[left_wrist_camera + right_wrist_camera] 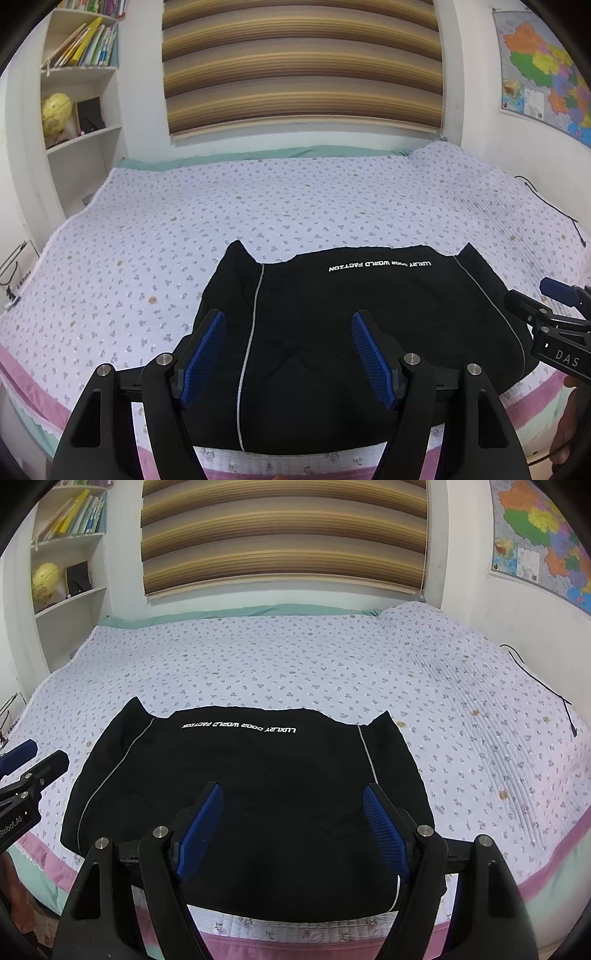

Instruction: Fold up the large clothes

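Jaws apart above black garment (258, 794) reading "WORLD FACTION".

The black garment (332, 332) is lying partly hidden behind the left gripper (288, 354). Right of the garment, the right gripper (554, 325) is running off the picture's edge. Above the garment, the wall map (546, 66) is being cut off, its lettering too small to read.
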A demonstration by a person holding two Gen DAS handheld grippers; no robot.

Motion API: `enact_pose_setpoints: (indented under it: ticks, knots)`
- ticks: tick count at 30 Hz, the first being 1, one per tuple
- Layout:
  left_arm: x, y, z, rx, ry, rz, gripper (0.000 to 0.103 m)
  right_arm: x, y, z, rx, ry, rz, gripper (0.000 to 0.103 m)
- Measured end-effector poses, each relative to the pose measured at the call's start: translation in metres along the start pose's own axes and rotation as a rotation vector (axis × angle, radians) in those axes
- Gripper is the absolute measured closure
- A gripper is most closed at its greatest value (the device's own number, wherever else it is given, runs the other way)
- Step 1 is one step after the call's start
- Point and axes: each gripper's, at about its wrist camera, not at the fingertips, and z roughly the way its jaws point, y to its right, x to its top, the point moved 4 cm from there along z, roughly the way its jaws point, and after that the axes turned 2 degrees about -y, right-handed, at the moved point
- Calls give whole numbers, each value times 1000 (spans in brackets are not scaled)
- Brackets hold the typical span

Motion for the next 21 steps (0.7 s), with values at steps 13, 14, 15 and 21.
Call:
enact_pose_setpoints:
  ticks: [13,14,15,21]
  knots:
    - [-1,-4,0,8,-5,-18,31,-2,-6,-1,-7,-5,-23,23]
    - [-1,-4,0,11,-2,-17,31,-2,-7,0,-7,-6,-25,23]
    - [-1,-4,0,15,-1,-16,31,-2,-7,0,-7,-6,-27,23]
    - [-2,-5,0,25,1,-23,31,-3,-9,2,-6,-11,-34,23]
